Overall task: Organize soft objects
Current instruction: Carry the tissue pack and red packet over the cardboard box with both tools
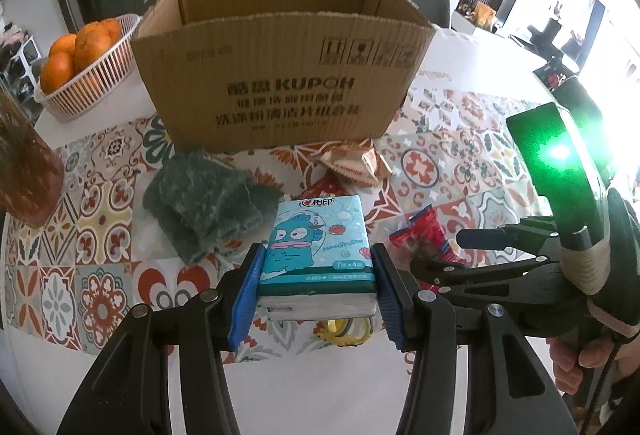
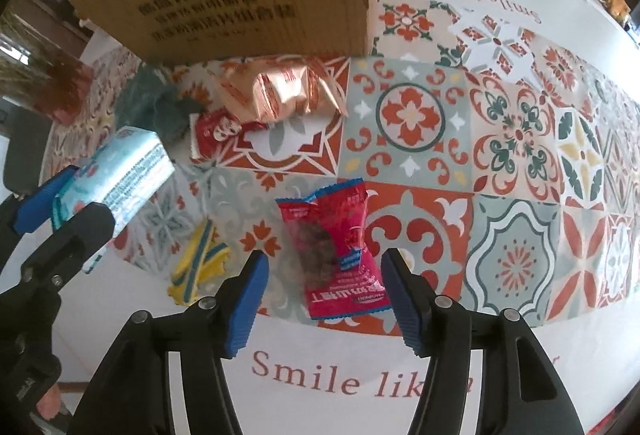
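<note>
My left gripper [image 1: 318, 283] is shut on a light-blue tissue pack [image 1: 316, 247] and holds it above the table, in front of the open cardboard box [image 1: 280, 75]. The pack also shows at the left of the right wrist view [image 2: 124, 175]. My right gripper [image 2: 324, 295] is open, its jaws on either side of a red snack packet [image 2: 340, 251] lying on the table. A dark green cloth [image 1: 204, 203] lies left of the pack. A copper foil packet [image 2: 280, 91] and a small red packet [image 2: 218, 129] lie by the box. A yellow scrunchie [image 2: 200, 263] lies on the table.
A pink basket of oranges [image 1: 88, 67] stands left of the box. A brown jar [image 1: 24, 163] is at the far left. The patterned tablecloth [image 2: 520, 155] covers the table, which runs on to the right.
</note>
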`<state>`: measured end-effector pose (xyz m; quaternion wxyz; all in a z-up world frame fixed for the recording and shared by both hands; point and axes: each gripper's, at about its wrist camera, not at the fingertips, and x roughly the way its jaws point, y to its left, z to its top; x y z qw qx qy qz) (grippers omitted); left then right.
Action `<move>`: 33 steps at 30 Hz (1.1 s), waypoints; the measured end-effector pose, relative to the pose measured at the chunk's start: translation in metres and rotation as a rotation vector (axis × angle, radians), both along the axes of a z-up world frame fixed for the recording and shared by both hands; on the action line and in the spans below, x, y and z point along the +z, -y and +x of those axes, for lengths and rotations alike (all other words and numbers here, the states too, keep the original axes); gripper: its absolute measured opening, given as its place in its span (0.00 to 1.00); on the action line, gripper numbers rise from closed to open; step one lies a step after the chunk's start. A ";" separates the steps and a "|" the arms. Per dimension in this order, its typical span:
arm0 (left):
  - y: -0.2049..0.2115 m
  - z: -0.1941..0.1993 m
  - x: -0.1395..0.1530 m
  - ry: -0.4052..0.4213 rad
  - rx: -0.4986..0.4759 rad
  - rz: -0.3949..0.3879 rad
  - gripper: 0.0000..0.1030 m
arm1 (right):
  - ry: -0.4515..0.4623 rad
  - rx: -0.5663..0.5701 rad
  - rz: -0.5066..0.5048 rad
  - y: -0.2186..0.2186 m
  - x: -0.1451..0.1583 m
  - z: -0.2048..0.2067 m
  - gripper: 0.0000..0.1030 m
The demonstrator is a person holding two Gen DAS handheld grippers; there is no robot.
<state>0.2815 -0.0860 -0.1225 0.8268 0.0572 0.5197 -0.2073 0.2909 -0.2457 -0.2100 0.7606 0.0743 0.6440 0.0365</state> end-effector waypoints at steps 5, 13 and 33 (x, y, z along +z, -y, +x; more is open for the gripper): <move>0.000 0.001 -0.007 -0.018 0.006 0.007 0.50 | -0.012 0.006 -0.038 -0.006 -0.011 0.004 0.58; -0.002 0.004 -0.016 -0.032 0.008 0.022 0.50 | 0.000 0.001 -0.071 -0.022 -0.025 0.007 0.57; -0.009 0.000 -0.001 -0.009 0.034 -0.029 0.50 | 0.134 -0.083 -0.037 -0.004 0.005 -0.009 0.35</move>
